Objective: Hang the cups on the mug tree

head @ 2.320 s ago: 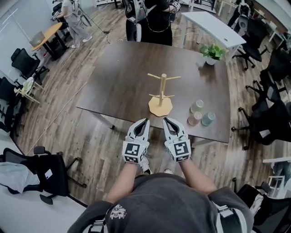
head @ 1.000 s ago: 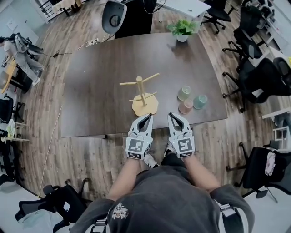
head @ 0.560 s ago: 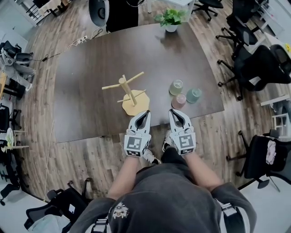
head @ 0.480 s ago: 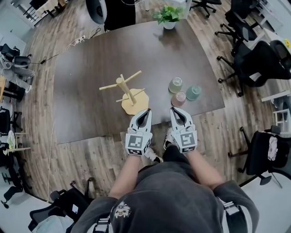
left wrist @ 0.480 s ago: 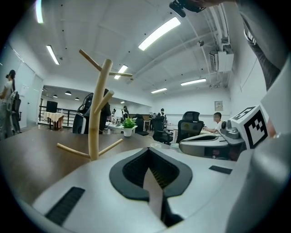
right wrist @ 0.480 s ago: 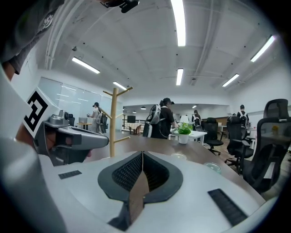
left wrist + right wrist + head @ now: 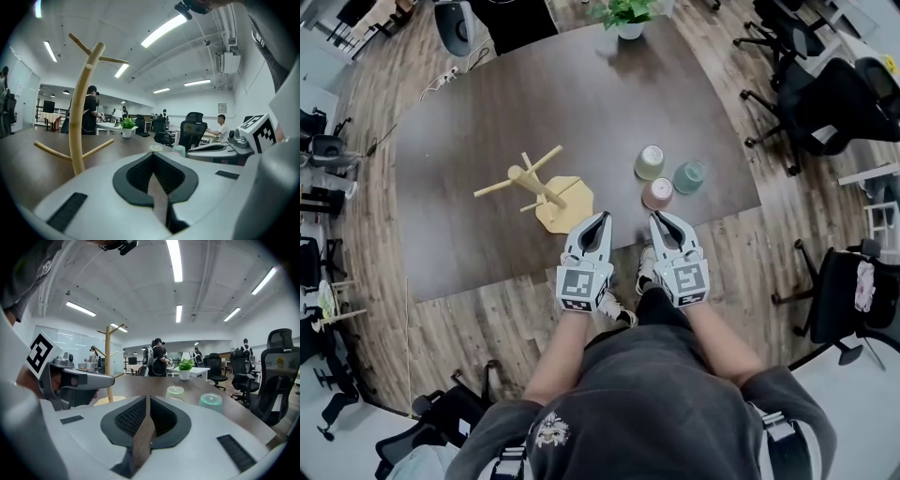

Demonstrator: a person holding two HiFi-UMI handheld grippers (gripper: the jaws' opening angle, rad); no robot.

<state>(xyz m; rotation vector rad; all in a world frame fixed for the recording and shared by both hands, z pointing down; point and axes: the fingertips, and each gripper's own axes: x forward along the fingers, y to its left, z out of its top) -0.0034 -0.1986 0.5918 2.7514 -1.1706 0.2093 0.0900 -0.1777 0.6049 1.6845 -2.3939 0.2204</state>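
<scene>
Head view looks steeply down on a dark brown wooden table (image 7: 487,122) where a pale wooden mug tree with a flat many-sided base (image 7: 536,187) stands near the front edge, its pegs bare. To its right three small cups stand in a close cluster on the tabletop: a pale green cup (image 7: 650,161) farthest back, a teal cup (image 7: 689,175) to the right and a pink cup (image 7: 657,193) nearest the person. None of them hangs on the tree.

The person holds both tools side by side over the near edge of the table. The grey left gripper with its marker cube (image 7: 600,218) points toward the tree's base, and the matching right gripper (image 7: 657,218) points toward the pink cup. Neither touches anything.

Left gripper view shows that tool's jaws pressed together with nothing between them (image 7: 152,159); the tree's curved trunk (image 7: 82,108) rises at the left. Right gripper view shows the same for the other tool (image 7: 146,401), jaws meeting in one line and empty, with the green cup (image 7: 175,391) and teal cup (image 7: 210,399) just beyond its tip.

A small potted green plant (image 7: 623,11) sits at the table's far edge, and black office chairs (image 7: 825,94) stand to the right
</scene>
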